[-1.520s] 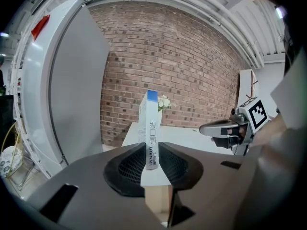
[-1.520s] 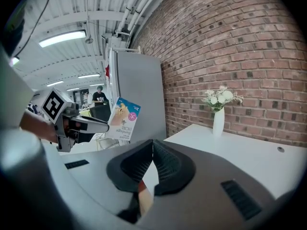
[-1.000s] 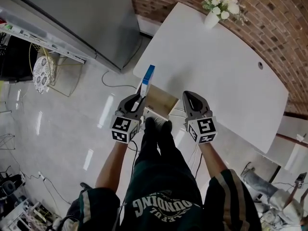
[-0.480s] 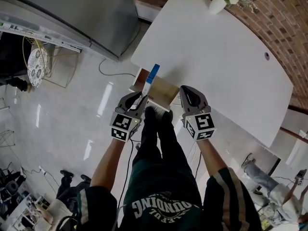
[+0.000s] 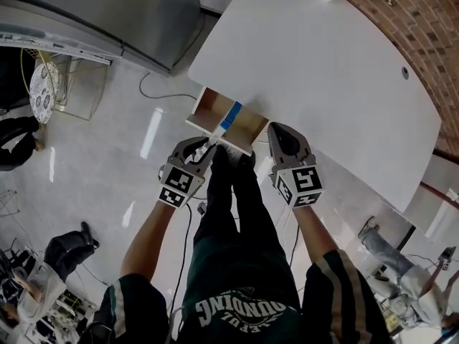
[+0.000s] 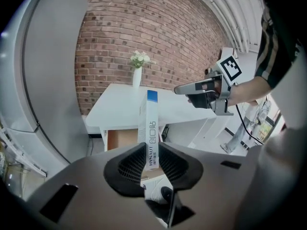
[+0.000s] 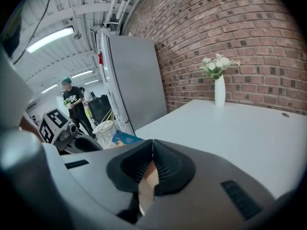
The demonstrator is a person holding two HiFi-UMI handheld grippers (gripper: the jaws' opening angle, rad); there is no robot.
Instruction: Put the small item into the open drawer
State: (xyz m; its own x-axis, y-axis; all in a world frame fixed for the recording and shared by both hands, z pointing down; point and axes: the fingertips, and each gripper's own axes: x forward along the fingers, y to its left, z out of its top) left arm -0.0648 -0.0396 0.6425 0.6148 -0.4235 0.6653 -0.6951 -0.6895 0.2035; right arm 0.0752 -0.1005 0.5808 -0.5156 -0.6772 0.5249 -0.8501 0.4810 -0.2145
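Note:
My left gripper (image 5: pixel 206 147) (image 6: pixel 151 160) is shut on a slim white box with a blue end (image 5: pixel 227 119) (image 6: pixel 151 128). The box points forward over the open wooden drawer (image 5: pixel 208 104) (image 6: pixel 122 139), which sticks out from under the near edge of the white table (image 5: pixel 323 84) (image 6: pixel 182 110). My right gripper (image 5: pixel 281 140) (image 7: pixel 152 165) hangs just right of the drawer, at the table's edge, jaws shut with nothing between them. The blue end of the box (image 7: pixel 122 139) shows at the left of the right gripper view.
A white vase of flowers (image 6: pixel 137 71) (image 7: pixel 219 83) stands at the table's far end by the brick wall. A grey cabinet (image 5: pixel 107 13) stands left of the table. People stand on the floor at left (image 5: pixel 18 138). My own legs and shoes (image 5: pixel 233 165) are below the drawer.
I have stepped closer to the table. The left gripper has carried the box forward and lower, so its blue end now lies over the open drawer. The right gripper kept pace beside it.

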